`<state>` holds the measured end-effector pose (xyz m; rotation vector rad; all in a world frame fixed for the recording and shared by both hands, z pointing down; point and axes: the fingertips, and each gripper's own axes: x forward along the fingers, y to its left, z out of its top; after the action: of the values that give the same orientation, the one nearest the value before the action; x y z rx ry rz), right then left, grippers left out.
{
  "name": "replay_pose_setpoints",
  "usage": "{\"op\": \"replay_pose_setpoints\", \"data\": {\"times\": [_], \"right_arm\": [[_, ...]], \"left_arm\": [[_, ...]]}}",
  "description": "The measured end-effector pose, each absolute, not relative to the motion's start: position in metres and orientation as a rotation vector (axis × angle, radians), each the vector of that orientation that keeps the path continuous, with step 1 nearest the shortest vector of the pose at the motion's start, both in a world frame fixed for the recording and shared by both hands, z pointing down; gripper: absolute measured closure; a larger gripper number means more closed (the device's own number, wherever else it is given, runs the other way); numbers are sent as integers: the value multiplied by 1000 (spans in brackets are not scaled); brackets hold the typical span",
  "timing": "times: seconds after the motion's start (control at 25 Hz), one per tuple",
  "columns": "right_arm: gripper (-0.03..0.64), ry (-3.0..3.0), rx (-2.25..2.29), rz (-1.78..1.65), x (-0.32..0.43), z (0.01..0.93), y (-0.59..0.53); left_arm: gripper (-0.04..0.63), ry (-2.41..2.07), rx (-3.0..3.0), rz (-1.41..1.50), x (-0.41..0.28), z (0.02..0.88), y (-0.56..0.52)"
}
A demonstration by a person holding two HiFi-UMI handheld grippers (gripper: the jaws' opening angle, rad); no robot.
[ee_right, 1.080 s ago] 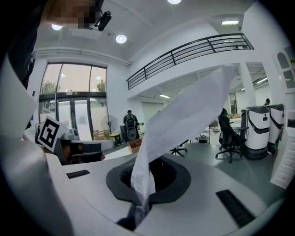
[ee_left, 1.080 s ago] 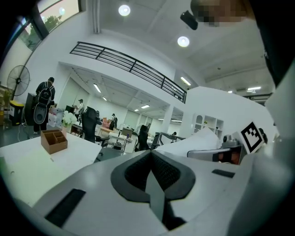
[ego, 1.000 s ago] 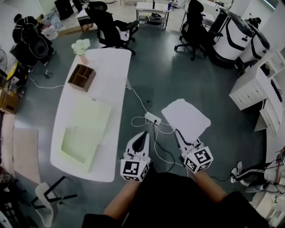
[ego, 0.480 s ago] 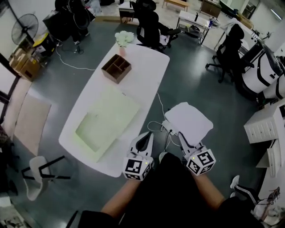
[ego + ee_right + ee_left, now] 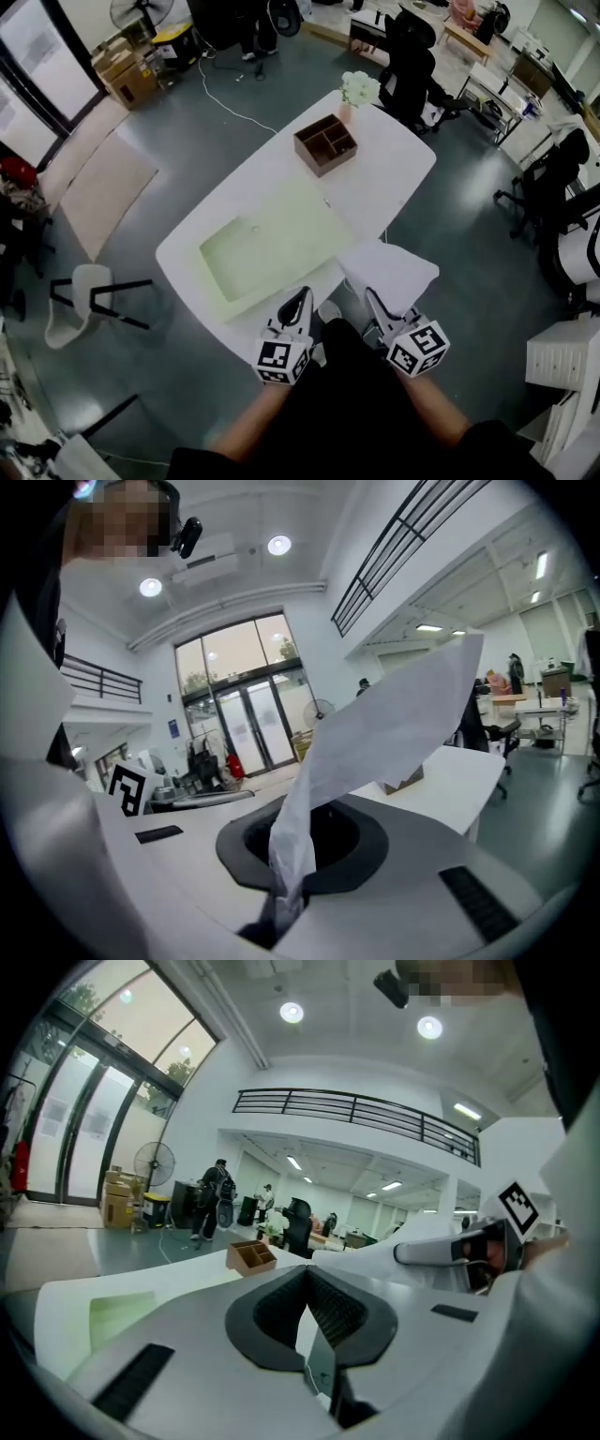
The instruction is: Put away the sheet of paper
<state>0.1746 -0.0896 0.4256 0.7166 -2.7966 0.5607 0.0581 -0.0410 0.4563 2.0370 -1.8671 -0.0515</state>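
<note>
Your right gripper (image 5: 369, 294) has its jaws closed on the near edge of the sheet of paper (image 5: 390, 272). The sheet runs away from the jaws toward the far side, bowed and somewhat crumpled, and hangs in the air over the near right rim of the white oval table (image 5: 398, 164). Your left gripper (image 5: 302, 293) has its jaws together with nothing between them, and sits just left of the right one, short of the same rim. The relation that governs the next move is this: the pale green folder (image 5: 267, 248), which appears to lie open and flat on the table, is ahead and to the left of the paper-bearing jaws. Its long axis runs from near left to far right, roughly along the table's own length. The sheet's left edge appears to reach about as far as the folder's near right corner, though from above you cannot tell whether they touch. Your left gripper is the nearer one to the folder and is free to steady or lift a flap. Judged from the task, the sheet needs carrying left and forward and then lowering flat. The bare tabletop to the right of the folder gives room for that sweep. Beyond the folder's far end stand a wooden compartment organiser (image 5: 325, 143) and a vase of white flowers (image 5: 360, 89), both well clear of the likely path. The limp paper may drag or fold against the table rim if it is brought in low.
</note>
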Motion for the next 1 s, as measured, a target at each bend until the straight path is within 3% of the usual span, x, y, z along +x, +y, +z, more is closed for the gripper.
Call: {"op": "replay_pose_setpoints", "data": {"times": [1.0], "right_arm": [[620,-2685,-363,573,-29,489,-132]], "left_arm": [[592,-2479,1229,-11,-75,462,-12]]}}
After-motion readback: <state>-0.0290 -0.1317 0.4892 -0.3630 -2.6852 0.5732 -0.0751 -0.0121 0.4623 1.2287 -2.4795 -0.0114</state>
